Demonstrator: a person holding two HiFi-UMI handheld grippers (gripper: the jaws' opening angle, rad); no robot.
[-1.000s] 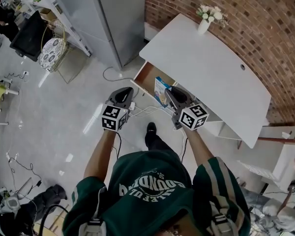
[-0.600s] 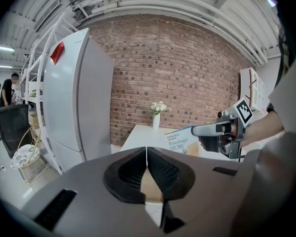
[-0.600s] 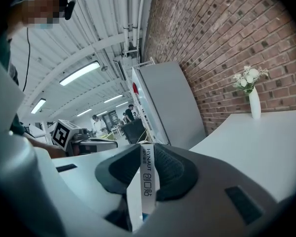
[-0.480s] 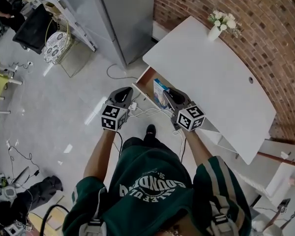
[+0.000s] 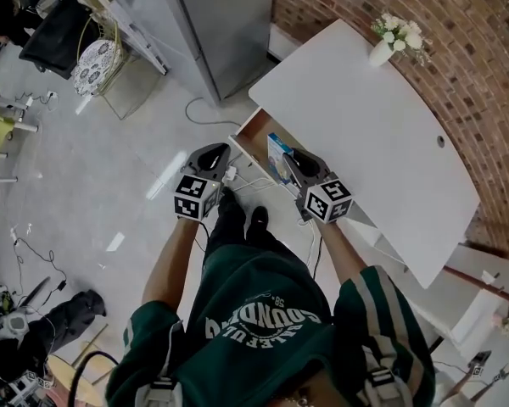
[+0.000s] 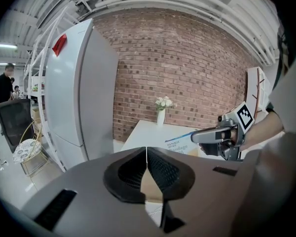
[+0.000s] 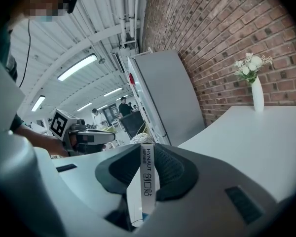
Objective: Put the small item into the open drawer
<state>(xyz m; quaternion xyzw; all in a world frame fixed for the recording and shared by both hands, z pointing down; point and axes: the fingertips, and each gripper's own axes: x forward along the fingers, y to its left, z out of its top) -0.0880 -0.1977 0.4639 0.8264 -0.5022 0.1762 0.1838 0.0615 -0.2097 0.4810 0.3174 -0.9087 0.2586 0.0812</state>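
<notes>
The right tongs are clamped on the thin edge of a small flat white-and-blue cardboard box, which stands upright between the pads. In the head view the box hangs over the open brown wood-lined drawer, which sticks out from under the near left corner of the white curved-top bench; whether the box is already below the drawer's rim I cannot tell. The left tongs are pressed together with nothing between them, just off the drawer's outer corner.

The main risk is a release from too high: held on its narrow edge, the box would likely topple, hit the drawer wall and drop to the floor. The bench's edge overhangs the back of the drawer, so a push too far inward could knock the box or the right tongs against it and twist the box in the grip. The idle left tongs sit near the drawer's front and could nudge it if they drift inward.

Counted: one box, one drawer, two tongs, one bench, one white vase of pale flowers at the bench's far corner, one tall grey cabinet beside the bench's left end
</notes>
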